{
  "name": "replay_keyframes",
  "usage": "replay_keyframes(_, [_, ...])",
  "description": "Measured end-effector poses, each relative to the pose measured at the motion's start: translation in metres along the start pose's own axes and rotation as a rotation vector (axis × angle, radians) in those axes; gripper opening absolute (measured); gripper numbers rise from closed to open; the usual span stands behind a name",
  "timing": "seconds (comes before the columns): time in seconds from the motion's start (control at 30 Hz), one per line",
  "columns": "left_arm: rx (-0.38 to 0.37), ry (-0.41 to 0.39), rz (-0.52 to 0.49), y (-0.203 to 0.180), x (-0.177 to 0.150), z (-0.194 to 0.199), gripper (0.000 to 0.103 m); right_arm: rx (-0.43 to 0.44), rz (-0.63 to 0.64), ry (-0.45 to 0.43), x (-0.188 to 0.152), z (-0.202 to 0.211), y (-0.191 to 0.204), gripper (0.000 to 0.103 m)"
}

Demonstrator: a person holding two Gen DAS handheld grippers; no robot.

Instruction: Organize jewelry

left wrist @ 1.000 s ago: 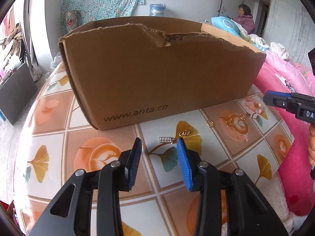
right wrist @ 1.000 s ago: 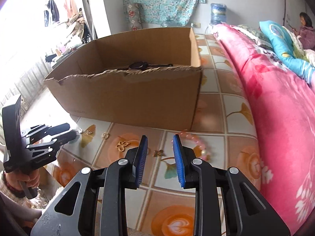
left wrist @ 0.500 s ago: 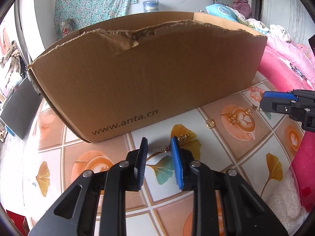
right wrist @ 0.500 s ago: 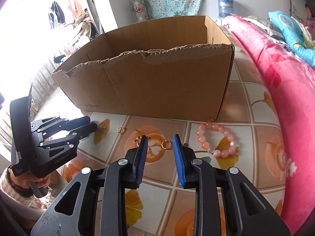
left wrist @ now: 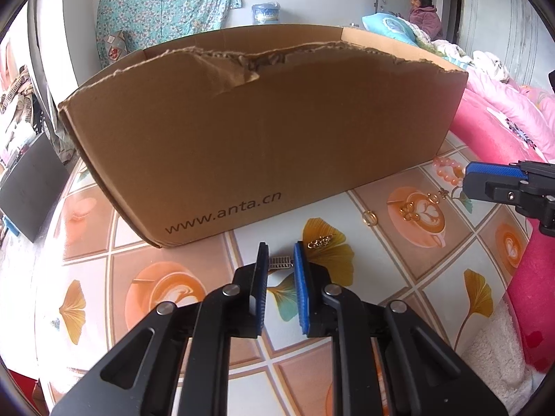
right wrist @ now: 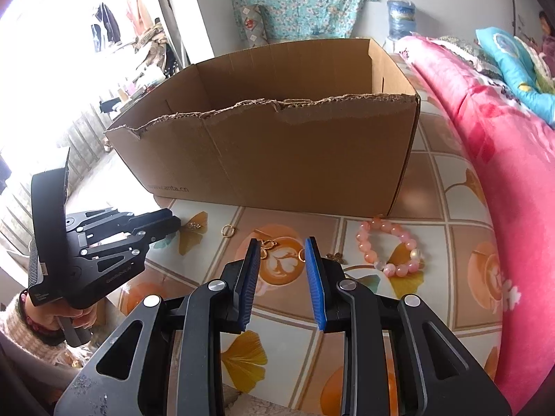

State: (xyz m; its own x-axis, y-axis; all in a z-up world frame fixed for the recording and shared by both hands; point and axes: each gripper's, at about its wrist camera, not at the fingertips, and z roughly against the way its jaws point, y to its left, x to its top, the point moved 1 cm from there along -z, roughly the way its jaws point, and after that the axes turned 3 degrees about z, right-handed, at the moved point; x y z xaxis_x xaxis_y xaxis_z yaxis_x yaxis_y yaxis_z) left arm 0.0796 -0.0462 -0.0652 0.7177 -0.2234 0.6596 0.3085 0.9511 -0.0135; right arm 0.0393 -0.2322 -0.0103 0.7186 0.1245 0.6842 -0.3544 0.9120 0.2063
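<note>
The left tool [left wrist: 281, 260] had just been closing, its jaws narrow around a small silver ladder-shaped charm [left wrist: 279, 262] lying crosswise on the tiled desk [left wrist: 409, 267]; contact unclear. The right tool [right wrist: 281, 254] hovered part-open, empty.

Brown box [left wrist: 263, 131]; pink bead bracelet [right wrist: 390, 248]; tablecloth [left wrist: 166, 277] orange-white tiles (ginkgo leaves).

left tool [left wrist: 281, 258] tilted down, jaws just closing, narrow gap; right tool [right wrist: 282, 254] tilted down, jaws parted
</note>
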Motion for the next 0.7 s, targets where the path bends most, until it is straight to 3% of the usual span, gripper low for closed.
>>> replay_keyframes(0.03, [-0.004,-0.003,0.005,0.001,-0.001,0.001,0.012,0.006,0.007,0.000,0.001,-0.001,0.003,0.026])
replay_keyframes(0.07, [-0.010,-0.008,0.009,0.003,-0.001,0.003,0.001,0.016,0.014,0.000,0.002,-0.002,0.005,0.026])
replay_keyframes(0.1, [-0.017,-0.006,0.015,0.005,-0.002,0.004,0.000,0.025,0.021,0.002,0.003,-0.004,0.009,0.026])
replay_keyframes(0.43, [-0.062,0.002,0.053,0.020,-0.012,0.012,0.000,0.111,0.104,0.047,0.011,-0.037,0.043,0.026])
replay_keyframes(0.7, [-0.031,-0.052,0.080,0.032,-0.006,0.016,0.000,0.153,0.135,0.068,0.018,-0.057,0.057,0.026])
